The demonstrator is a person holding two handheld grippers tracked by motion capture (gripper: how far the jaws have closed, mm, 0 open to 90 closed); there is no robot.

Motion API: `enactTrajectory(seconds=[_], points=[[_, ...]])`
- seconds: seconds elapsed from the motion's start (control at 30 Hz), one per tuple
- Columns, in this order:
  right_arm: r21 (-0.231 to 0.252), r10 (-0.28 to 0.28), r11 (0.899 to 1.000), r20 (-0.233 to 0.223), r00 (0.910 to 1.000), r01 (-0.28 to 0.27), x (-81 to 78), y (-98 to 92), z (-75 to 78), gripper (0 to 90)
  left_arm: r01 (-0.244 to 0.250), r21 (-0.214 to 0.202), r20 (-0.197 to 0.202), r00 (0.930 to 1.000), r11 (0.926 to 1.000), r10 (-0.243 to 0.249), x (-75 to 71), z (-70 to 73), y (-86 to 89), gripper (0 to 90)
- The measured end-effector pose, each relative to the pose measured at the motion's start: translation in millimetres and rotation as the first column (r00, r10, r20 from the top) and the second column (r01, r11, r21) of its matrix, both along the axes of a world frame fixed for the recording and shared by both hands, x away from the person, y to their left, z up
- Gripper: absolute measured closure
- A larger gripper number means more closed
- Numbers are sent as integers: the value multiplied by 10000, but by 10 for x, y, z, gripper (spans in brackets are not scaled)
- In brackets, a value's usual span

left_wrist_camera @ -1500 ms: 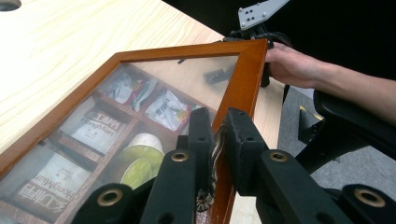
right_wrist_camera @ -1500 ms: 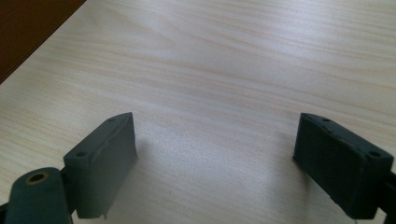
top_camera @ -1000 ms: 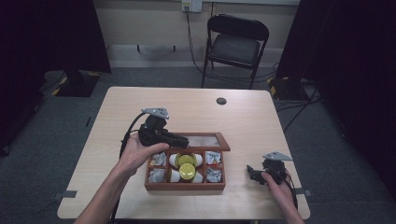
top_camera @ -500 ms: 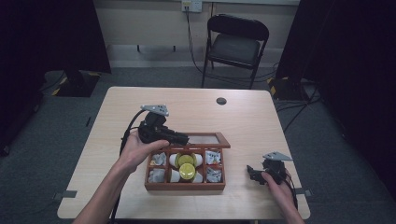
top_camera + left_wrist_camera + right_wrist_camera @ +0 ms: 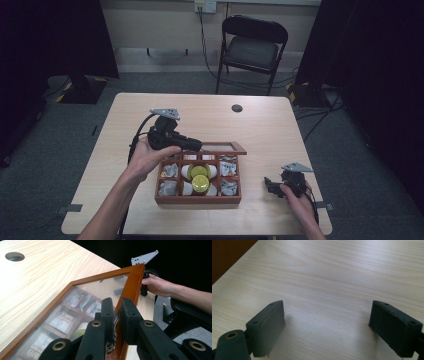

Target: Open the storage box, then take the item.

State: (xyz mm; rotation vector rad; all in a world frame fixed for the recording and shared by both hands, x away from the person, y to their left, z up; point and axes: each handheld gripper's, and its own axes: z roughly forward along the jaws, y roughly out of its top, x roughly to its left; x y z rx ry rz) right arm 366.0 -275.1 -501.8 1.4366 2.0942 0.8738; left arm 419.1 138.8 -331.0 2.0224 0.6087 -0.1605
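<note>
A wooden box [image 5: 197, 200] with compartments sits near the table's front edge. It holds paper-wrapped sachets [image 5: 228, 169] and yellow-topped round items [image 5: 199, 177]. Its glass-paned lid [image 5: 220, 147] is hinged at the back and stands partly raised. My left gripper [image 5: 196, 145] is shut on the lid's front rail. In the left gripper view the gripper [image 5: 117, 305] pinches the metal clasp [image 5: 112, 340] on the wooden lid frame [image 5: 132, 282]. Right of the box, my right gripper [image 5: 270, 183] rests low over bare table. Its jaws [image 5: 327, 322] are open with nothing between them.
A round cable hole [image 5: 237, 108] lies at the table's far side. A black folding chair [image 5: 253, 47] stands behind the table. Bare tabletop [image 5: 125, 115] spreads to the left of and behind the box. The left gripper's cable [image 5: 139, 132] loops over it.
The lid has tilted up a little further with my left gripper shut on its front rail. The right gripper has stayed where it was.
</note>
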Motion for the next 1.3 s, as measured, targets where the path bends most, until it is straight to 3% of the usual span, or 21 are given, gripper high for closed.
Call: enactTrajectory(seconds=[0.57,0.77,1.03,1.23,1.3], points=[[48,87,10000,-4,10000,-86,-3,-2,1,123,-146,-59,48,9999,9999,146,25,24,2,812],[142,625,9979,-41,9980,-624,-19,37,36,145,-166,-98,8,9999,9998,167,24,21,6,813],[560,1559,9858,502,9865,-1586,-74,163,137,145,-144,-76,33,9999,9999,144,38,33,1,813],[699,1926,9778,713,9787,-1975,-119,245,213,144,-127,-44,68,9999,9999,128,46,43,6,814],[930,2125,9705,1066,9713,-2225,-149,284,281,144,-123,-51,63,9999,9999,123,45,44,5,814]])
